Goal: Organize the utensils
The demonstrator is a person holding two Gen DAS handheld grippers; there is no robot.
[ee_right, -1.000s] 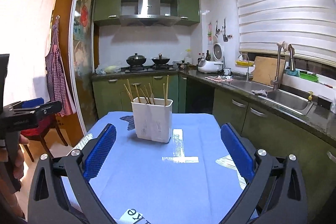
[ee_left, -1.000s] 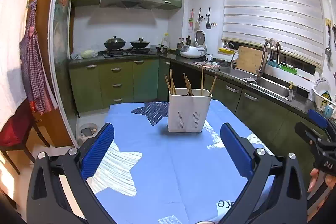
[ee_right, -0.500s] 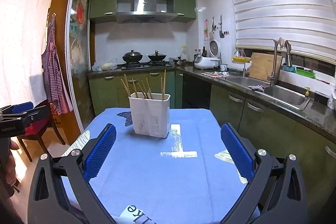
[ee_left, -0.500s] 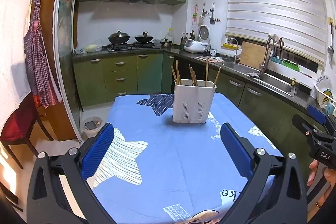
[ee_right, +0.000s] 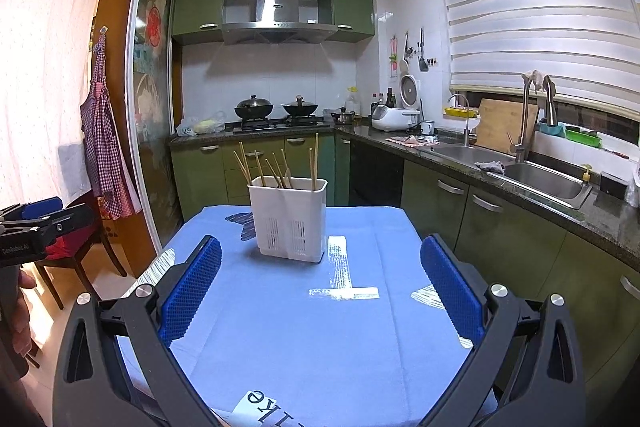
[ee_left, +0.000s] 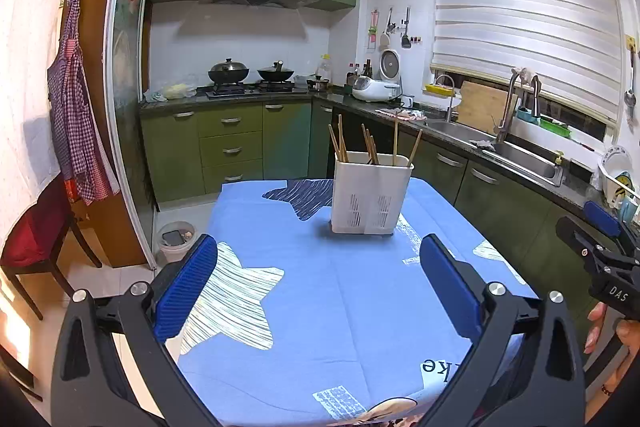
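Observation:
A white slotted utensil holder stands upright on the far half of the blue tablecloth, with several wooden chopsticks sticking out of it. It also shows in the right wrist view with its chopsticks. My left gripper is open and empty, held above the near part of the table, well short of the holder. My right gripper is open and empty too, likewise short of the holder.
Green kitchen cabinets and a counter with a steel sink run behind and to the right of the table. A red chair and a small bin stand on the floor at the left.
Both grippers have drawn back from the holder and risen a little, so more of the tablecloth shows. Both stay open and empty.

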